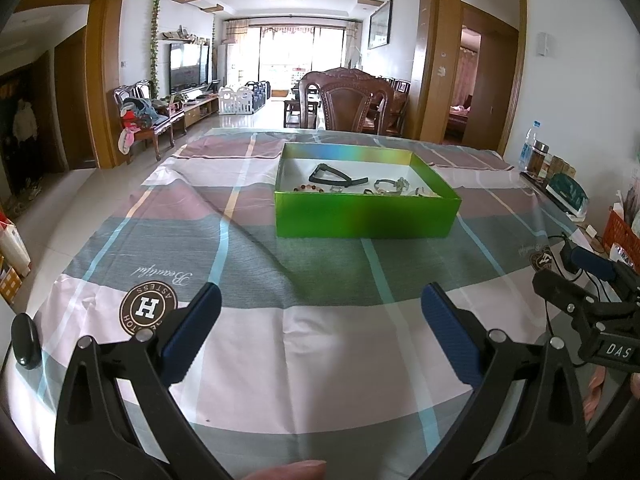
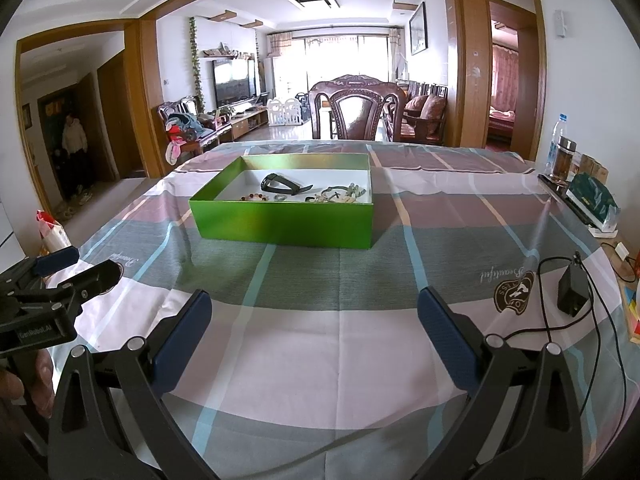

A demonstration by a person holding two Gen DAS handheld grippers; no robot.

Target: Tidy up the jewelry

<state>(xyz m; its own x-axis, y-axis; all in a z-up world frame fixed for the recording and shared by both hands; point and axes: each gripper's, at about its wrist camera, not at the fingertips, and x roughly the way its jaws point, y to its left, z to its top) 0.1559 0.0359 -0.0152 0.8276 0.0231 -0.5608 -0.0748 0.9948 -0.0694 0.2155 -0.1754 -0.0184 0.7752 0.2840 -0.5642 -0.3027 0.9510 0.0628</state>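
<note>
Green box (image 1: 366,214) sits on the table ahead of both grippers, well beyond the fingertips. From the left wrist view, ahead and a bit toward the right finger; from the right wrist view (image 2: 280,222), ahead and toward the left finger. Open top, white interior.

Inside, along the near wall: black strap-like band (image 1: 334,176), looks like a watch or fitness band, lying flat. Beaded bracelet with reddish beads (image 1: 306,189) beside it. Cluster of silvery and pale pieces (image 1: 394,187) toward the other end, too small to sort out. Same contents in the right view: band (image 2: 282,185), beads (image 2: 254,197), mixed cluster (image 2: 340,195).

Left gripper (image 1: 321,304): blue-padded fingers (image 1: 192,334) spread wide apart, nothing between them, above bare plaid tablecloth (image 1: 320,340). Fingertip of a hand (image 1: 292,470) at the bottom edge.

Right gripper (image 2: 315,306): fingers (image 2: 446,338) likewise wide apart, empty, over the same cloth. Each gripper shows at the edge of the other's view, side by side and apart.

Outward of the right gripper's right finger: small black adapter (image 2: 572,294) with cable on the cloth. Further ahead along that table edge: water bottle (image 2: 558,142), glass jar (image 2: 564,160), dark green packet (image 2: 592,200).

Beyond the box: carved wooden chair (image 2: 356,110) at the far table edge, living room behind. Person standing (image 2: 74,148) in the hallway, far outward of the left finger.
</note>
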